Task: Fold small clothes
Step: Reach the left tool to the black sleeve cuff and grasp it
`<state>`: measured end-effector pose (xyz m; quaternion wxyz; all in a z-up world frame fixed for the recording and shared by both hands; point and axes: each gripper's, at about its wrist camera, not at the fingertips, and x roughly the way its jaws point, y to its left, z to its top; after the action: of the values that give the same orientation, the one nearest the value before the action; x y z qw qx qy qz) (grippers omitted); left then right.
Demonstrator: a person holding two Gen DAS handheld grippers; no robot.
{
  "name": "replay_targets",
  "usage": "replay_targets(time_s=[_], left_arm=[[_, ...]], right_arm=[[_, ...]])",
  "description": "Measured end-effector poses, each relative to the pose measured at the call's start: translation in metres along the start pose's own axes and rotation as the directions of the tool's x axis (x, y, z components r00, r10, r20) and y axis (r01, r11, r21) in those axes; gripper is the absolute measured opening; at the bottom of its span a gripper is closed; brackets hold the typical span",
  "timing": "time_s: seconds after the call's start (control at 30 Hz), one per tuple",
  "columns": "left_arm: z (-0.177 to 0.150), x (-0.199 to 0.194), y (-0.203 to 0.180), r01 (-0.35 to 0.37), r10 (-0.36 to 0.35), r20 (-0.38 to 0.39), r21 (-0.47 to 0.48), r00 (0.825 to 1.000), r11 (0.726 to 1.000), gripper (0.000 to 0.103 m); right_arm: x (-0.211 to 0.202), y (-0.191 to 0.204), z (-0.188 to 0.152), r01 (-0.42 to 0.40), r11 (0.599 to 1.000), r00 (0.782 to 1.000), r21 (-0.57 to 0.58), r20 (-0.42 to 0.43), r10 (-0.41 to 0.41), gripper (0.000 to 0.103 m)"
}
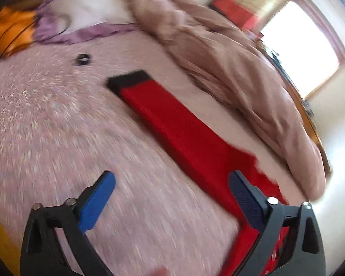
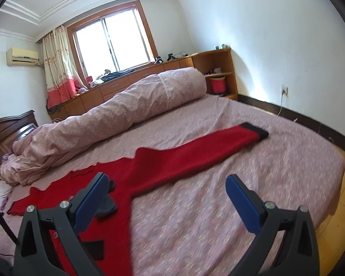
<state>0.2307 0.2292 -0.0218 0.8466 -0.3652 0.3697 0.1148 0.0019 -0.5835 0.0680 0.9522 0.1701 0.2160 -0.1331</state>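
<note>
A red garment with black cuffs lies spread flat on the pink bed. In the left wrist view its long sleeve [image 1: 172, 124] runs away from me to a black cuff [image 1: 128, 79]. My left gripper [image 1: 172, 181] is open and empty, its right finger [image 1: 246, 197] over the garment's edge. In the right wrist view the garment [image 2: 163, 168] lies ahead and to the left, one sleeve reaching right to a black cuff [image 2: 255, 130]. My right gripper [image 2: 168, 188] is open and empty just above the body of the garment. The left view is motion-blurred.
A rolled pink duvet [image 2: 117, 110] lies along the far side of the bed. A small dark object [image 1: 81, 59] sits on the sheet [image 1: 57, 126]. Pillows and an orange item [image 1: 13, 32] lie beyond it. The bed edge and wooden floor [image 2: 338, 207] are to the right.
</note>
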Motion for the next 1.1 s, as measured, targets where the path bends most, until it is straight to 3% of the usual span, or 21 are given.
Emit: replay_targets(time_s=[0.13, 0.27, 0.37, 0.47, 0.6, 0.7, 0.73, 0.77, 0.8, 0.83, 0.97, 1.03, 1.1], left_arm=[[0.034, 0.036, 0.032, 0.03, -0.032, -0.012, -0.141, 0.999, 0.989, 0.092], [0.045, 0.065, 0.053, 0.022, -0.024, -0.008, -0.216, 1.0, 0.976, 0.091], [0.047, 0.077, 0.065, 0.056, -0.055, 0.012, -0.294, 0.998, 0.954, 0.09], [0.053, 0.086, 0.065, 0.094, -0.092, 0.018, -0.291, 0.996, 0.952, 0.09], [0.059, 0.093, 0.054, 0.071, -0.066, 0.031, -0.207, 0.997, 0.976, 0.09], [0.069, 0.1, 0.053, 0.072, -0.059, 0.07, -0.196, 0.996, 0.978, 0.088], [0.071, 0.099, 0.053, 0.067, -0.05, 0.089, -0.201, 0.995, 0.977, 0.071], [0.07, 0.1, 0.056, 0.062, -0.043, 0.096, -0.211, 0.994, 0.975, 0.033], [0.07, 0.106, 0.06, 0.058, -0.044, 0.069, -0.23, 0.997, 0.972, 0.012], [0.067, 0.112, 0.064, 0.05, -0.04, 0.045, -0.245, 0.998, 0.968, 0.003], [0.061, 0.104, 0.062, 0.103, -0.079, 0.113, -0.221, 0.99, 0.97, 0.002], [0.064, 0.088, 0.047, 0.162, -0.132, 0.175, -0.167, 0.976, 0.973, 0.001], [0.063, 0.074, 0.032, 0.177, -0.151, 0.201, -0.119, 0.968, 0.977, 0.001]], right_arm=[[0.012, -0.012, -0.006, 0.028, 0.999, 1.0, 0.038, 0.009, -0.029, 0.103], [0.021, -0.021, -0.02, 0.047, 0.995, 0.999, 0.09, -0.029, -0.044, 0.103], [0.021, -0.017, -0.021, 0.045, 0.997, 0.999, 0.059, -0.019, -0.044, 0.103], [0.029, -0.008, -0.024, 0.053, 0.999, 0.997, 0.007, -0.049, -0.052, 0.103], [0.038, 0.004, -0.028, 0.045, 0.998, 0.996, -0.04, -0.077, -0.047, 0.103], [0.043, 0.009, -0.031, 0.041, 0.997, 0.994, -0.061, -0.098, -0.047, 0.103], [0.044, 0.009, -0.032, 0.043, 0.997, 0.993, -0.066, -0.103, -0.049, 0.103], [0.044, 0.009, -0.032, 0.043, 0.997, 0.993, -0.066, -0.106, -0.05, 0.103], [0.044, 0.008, -0.032, 0.043, 0.997, 0.993, -0.063, -0.107, -0.049, 0.103], [0.044, 0.007, -0.032, 0.044, 0.997, 0.993, -0.057, -0.108, -0.05, 0.103], [0.047, 0.002, -0.032, 0.047, 0.998, 0.992, -0.029, -0.116, -0.05, 0.103], [0.048, 0.005, -0.032, 0.043, 0.998, 0.992, -0.036, -0.116, -0.047, 0.103], [0.048, 0.011, -0.033, 0.037, 0.997, 0.992, -0.063, -0.115, -0.044, 0.103]])
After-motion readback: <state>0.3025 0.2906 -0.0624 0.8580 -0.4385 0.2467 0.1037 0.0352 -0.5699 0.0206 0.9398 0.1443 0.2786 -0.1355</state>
